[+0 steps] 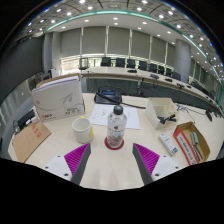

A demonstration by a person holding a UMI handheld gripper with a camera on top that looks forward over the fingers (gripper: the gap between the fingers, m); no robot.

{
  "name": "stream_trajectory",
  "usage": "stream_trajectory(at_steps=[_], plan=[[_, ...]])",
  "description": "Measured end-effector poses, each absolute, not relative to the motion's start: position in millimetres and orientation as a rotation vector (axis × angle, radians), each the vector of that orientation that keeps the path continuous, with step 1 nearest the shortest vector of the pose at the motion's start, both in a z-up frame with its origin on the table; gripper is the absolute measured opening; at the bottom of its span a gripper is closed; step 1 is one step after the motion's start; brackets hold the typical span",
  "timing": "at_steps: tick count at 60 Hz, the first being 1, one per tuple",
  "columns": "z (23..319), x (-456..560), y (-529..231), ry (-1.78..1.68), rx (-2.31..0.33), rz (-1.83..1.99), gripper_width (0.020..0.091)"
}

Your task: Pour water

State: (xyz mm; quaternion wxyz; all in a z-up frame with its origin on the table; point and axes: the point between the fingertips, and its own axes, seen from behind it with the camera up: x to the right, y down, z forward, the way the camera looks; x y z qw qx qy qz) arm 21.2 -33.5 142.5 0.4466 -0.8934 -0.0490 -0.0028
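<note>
Clear bottle (116,127) stands upright ahead of the open hand-held gripper (112,159).

Cardboard boxes (192,140), white box (57,97), papers (102,116) on desk (60,160)

The gripper (112,160) carries magenta pads (74,157) with fine diagonal ribbing on dark grey fingers, spread apart. At twelve o'clock from them stands a clear bottle (116,128) with a white cap and a red band at its base. At ten o'clock is a pale cream cup (81,128). The surface (112,165) is light beige. At nine o'clock lies a brown cardboard box (29,140); at three o'clock, an orange and white box (188,141).
</note>
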Motion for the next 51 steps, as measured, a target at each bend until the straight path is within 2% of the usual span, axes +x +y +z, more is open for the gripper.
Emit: stream_trajectory(at_steps=[7,15,30,51], plan=[[174,3,-101,-0.105,-2.251,-0.038,0.0863],[198,-19,-164,-0.104,-2.260,-0.050,0.0862],[209,-40,-234,-0.093,-2.268,-0.056,0.0863],[216,-33,-256,-0.030,-2.273,-0.085,0.0864]])
